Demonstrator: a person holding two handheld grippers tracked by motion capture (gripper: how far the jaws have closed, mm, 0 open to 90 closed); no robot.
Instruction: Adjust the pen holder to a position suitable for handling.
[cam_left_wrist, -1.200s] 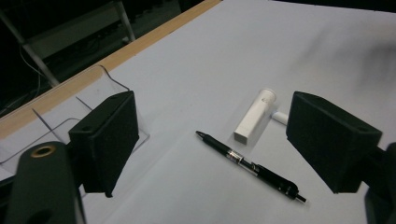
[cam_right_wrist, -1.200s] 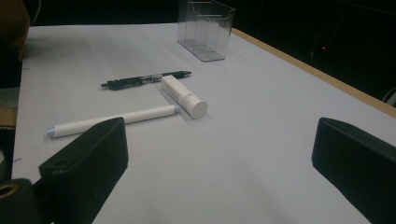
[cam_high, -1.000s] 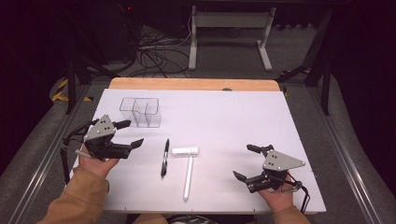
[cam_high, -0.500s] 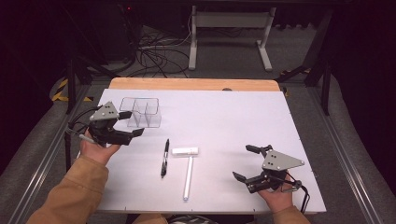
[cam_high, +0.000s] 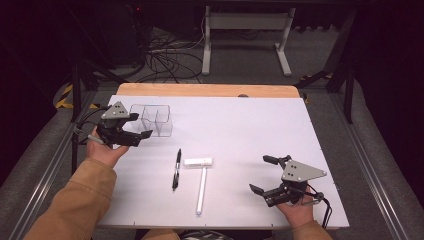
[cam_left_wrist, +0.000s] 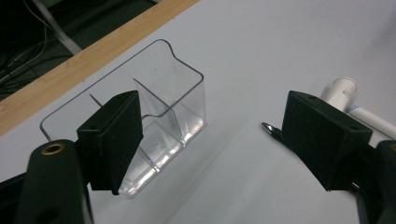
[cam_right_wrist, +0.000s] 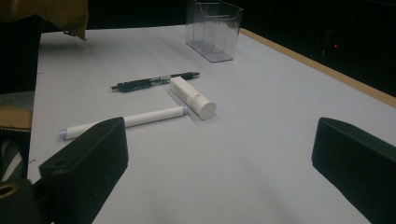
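The clear organizer (cam_high: 152, 120) stands at ten o'clock on the white table (cam_high: 250, 130), just beside my left gripper (cam_high: 142, 126), whose jaws gape empty. I straddle its near wall squarely before squeezing. My right gripper (cam_high: 264, 174) idles open at five o'clock.

Black pen (cam_left_wrist: 270, 129) mostly behind the left tool's pad, clear organizer (cam_left_wrist: 154, 116) partly behind the other pad

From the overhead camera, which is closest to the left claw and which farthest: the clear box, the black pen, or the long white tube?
1. Clear box, right beside the left claw, toward the table's back.
2. Black pen, toward the table's middle.
3. Long white tube, near the front edge.
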